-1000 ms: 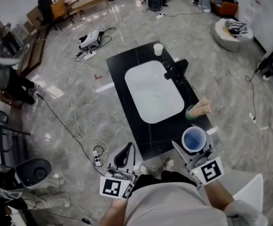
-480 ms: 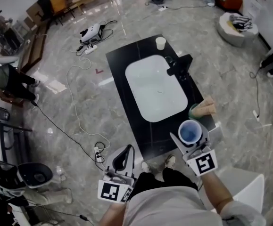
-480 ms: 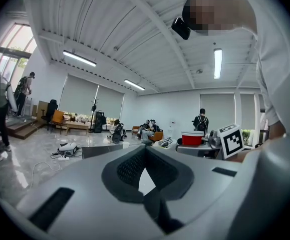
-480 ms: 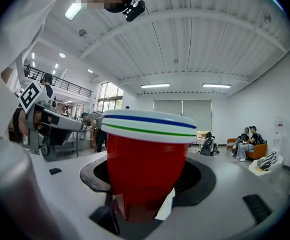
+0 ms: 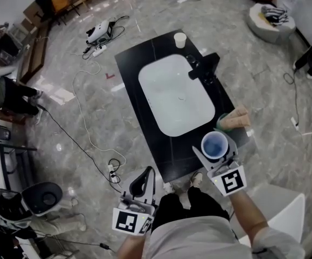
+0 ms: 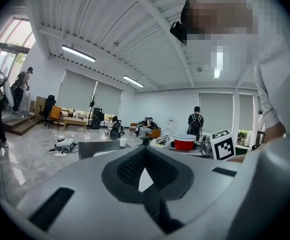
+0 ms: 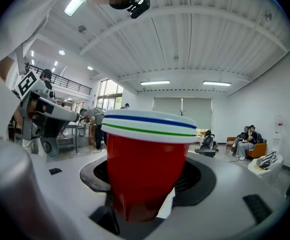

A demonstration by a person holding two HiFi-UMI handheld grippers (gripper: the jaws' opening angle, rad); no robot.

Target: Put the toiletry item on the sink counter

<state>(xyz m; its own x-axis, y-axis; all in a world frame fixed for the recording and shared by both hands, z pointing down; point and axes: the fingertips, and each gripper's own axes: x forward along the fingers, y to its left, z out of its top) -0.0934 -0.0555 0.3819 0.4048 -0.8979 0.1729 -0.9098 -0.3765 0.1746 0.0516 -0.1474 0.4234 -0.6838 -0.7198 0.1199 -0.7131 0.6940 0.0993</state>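
A red cup (image 5: 215, 144) with a white striped rim, blue inside from above, is held upright in my right gripper (image 5: 216, 151) over the near right corner of the black sink counter (image 5: 131, 69). In the right gripper view the cup (image 7: 147, 164) fills the space between the wide-set jaws of that gripper (image 7: 147, 186), pads against its sides. My left gripper (image 5: 141, 181) hangs short of the counter's near edge, its pads together and nothing between them (image 6: 143, 171). From the left gripper view the same cup (image 6: 185, 142) shows at the right.
The counter holds a white basin (image 5: 174, 96), a black faucet (image 5: 204, 68) on its right, a small white cup (image 5: 180, 39) at the far end, and a beige item (image 5: 234, 120) on something green by the right edge. Cables (image 5: 85, 134) and a power strip lie on the floor to the left.
My right gripper has brought the cup down and forward, from in front of the counter to over its near right corner. The left gripper has barely shifted.
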